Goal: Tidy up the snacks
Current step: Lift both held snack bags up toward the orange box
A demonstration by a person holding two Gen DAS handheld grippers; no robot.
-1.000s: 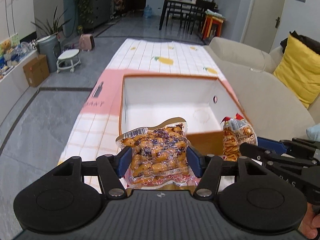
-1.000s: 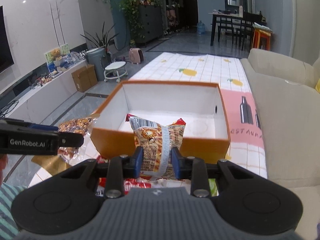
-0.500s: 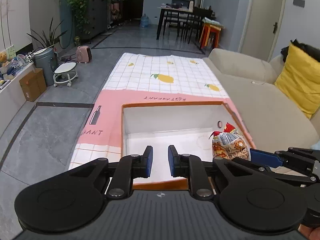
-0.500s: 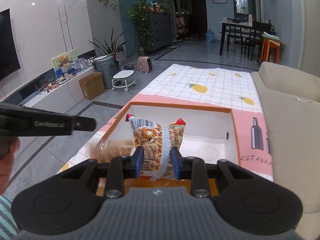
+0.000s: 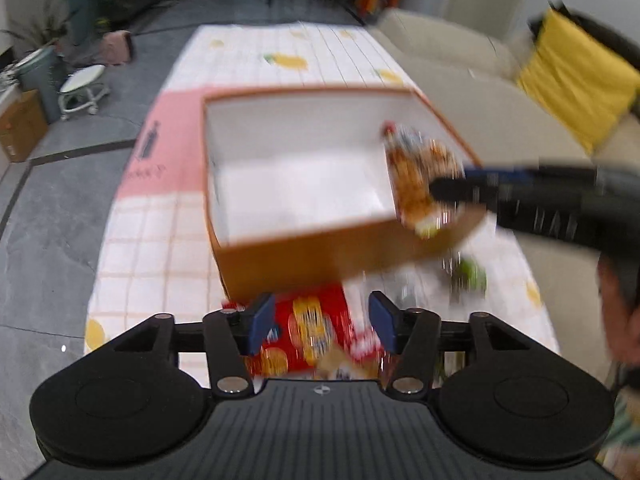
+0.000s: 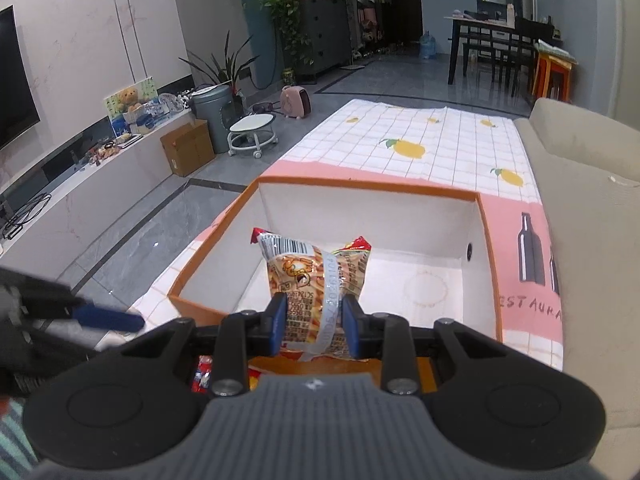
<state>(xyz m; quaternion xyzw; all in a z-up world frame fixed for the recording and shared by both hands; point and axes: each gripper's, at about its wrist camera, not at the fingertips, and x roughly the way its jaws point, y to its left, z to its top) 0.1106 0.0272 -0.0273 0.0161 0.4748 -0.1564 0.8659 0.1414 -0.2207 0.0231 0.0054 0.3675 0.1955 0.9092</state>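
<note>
Right wrist view: the noodle-snack packet, pinched upright in the right gripper, hangs over the orange box on the table; lower it well inside before releasing. The left gripper is opening above the red snack bag, not touching it.

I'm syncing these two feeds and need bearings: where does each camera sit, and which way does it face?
Left wrist: on the left gripper, tilted down at the red snack bag before the orange box; jaws opening, a hand at right.
Right wrist: on the right gripper, facing the box; it holds a snack packet.
Shared: box, checked cloth, each other's gripper.
</note>
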